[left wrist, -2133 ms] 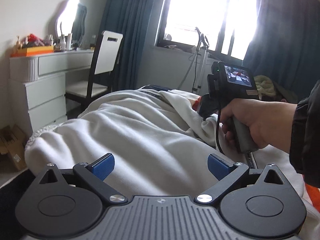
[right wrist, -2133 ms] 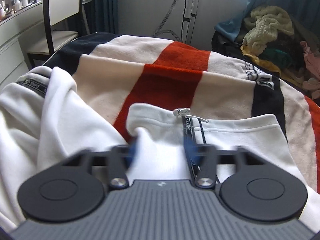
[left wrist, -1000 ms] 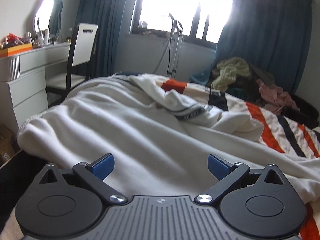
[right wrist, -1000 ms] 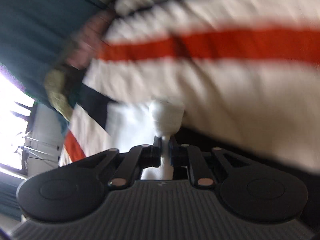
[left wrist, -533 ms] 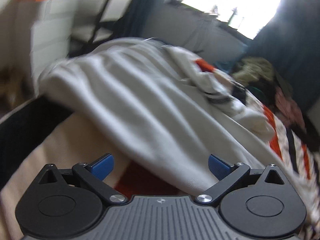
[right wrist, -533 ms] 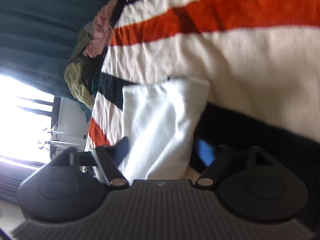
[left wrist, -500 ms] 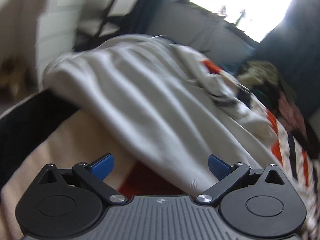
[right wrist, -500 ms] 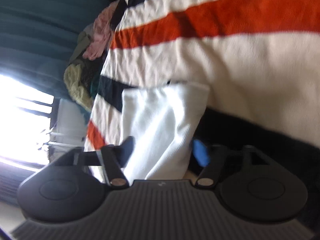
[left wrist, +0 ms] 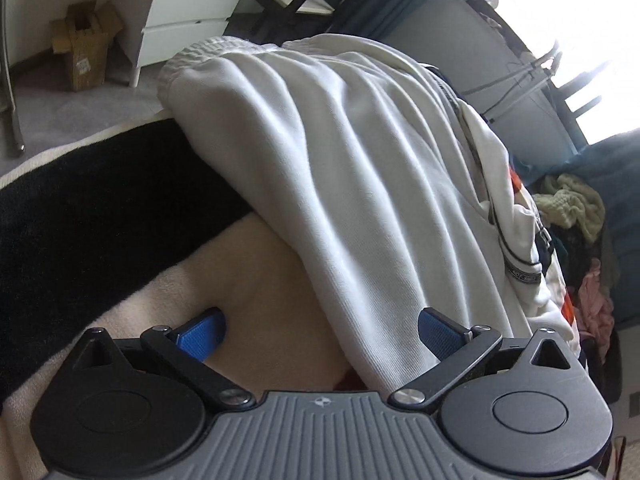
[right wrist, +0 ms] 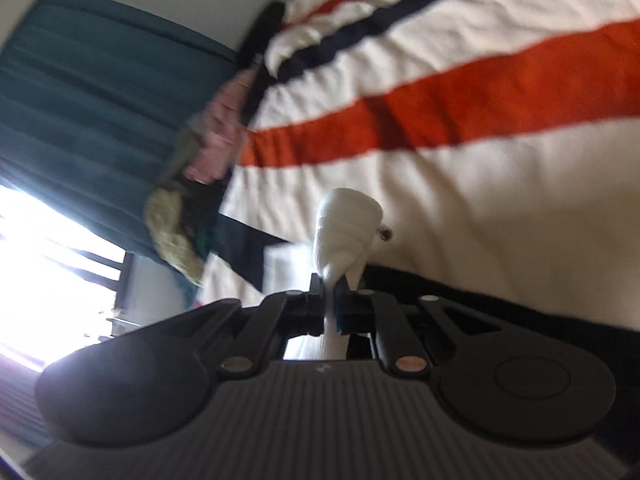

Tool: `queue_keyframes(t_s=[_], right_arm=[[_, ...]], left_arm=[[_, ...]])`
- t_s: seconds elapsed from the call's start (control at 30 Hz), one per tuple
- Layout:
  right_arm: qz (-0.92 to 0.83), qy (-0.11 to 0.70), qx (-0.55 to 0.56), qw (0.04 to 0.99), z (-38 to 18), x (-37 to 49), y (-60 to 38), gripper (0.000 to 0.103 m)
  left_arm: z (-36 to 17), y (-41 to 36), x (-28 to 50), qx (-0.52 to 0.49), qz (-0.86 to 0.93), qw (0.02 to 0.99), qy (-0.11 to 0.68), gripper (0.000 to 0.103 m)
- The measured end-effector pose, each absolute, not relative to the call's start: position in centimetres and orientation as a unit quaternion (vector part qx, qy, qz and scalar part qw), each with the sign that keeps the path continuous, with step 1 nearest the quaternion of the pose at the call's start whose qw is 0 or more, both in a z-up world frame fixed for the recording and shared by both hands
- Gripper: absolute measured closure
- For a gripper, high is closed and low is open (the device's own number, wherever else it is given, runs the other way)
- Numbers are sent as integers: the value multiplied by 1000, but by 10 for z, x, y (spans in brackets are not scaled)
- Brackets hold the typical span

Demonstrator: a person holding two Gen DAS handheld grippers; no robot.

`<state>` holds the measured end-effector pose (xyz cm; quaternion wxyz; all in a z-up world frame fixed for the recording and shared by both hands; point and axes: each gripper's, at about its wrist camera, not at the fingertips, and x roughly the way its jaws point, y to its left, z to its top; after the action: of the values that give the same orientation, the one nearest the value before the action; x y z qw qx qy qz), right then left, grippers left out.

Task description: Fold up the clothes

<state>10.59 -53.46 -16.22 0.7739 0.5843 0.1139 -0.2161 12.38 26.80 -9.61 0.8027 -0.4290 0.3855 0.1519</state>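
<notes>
A white sweatshirt-like garment (left wrist: 352, 168) lies rumpled across the striped blanket (left wrist: 256, 280), its ribbed hem at the upper left. My left gripper (left wrist: 320, 328) is open low over the blanket, with the garment's near edge running between its blue fingertips. In the right wrist view my right gripper (right wrist: 329, 300) is shut on a bunched white fold of the garment (right wrist: 344, 224), which sticks up past the jaws with a small metal zipper pull beside it. That view is tilted and blurred.
The bed's blanket (right wrist: 480, 160) has cream, orange and navy stripes. A pile of other clothes (left wrist: 576, 216) lies at the far side by teal curtains (right wrist: 88, 104). White drawers (left wrist: 192, 0), a chair and a cardboard box (left wrist: 84, 44) stand on the floor to the left.
My right gripper, open around the white cloth half a second ago, has shut on a bunched fold. My left gripper has dropped and tilted toward the garment's near edge, staying open.
</notes>
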Motion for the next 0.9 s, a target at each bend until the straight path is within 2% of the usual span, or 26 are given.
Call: queue_keyframes(t_s=[0.2,0.43,0.53,0.73,0.83,0.87,0.9], right_arm=[[-194,38,639,744,-154,82,-554,96],[-200,62,660,721,-162,80,-562,96],[-206,77,666,713,-167,79,-563,96],[-213,105,650,722,-170,81,-565,96],[-224,125,643,722,-174,83,-565,96],[-230,134,641,720,-175,83,-565,96],[-235,142,639,718,-176,84,-565,96]], left_arm=[[-96,279,114,-464,125,793,374,3],[-108,307,108,-546,148,757,328,9],[-111,310,114,-569,173,746,300,16],[-104,313,123,-538,187,780,258,47],[-109,320,125,-546,193,777,247,77],[-110,321,123,-549,193,777,242,92],[-111,322,120,-551,194,776,237,92]])
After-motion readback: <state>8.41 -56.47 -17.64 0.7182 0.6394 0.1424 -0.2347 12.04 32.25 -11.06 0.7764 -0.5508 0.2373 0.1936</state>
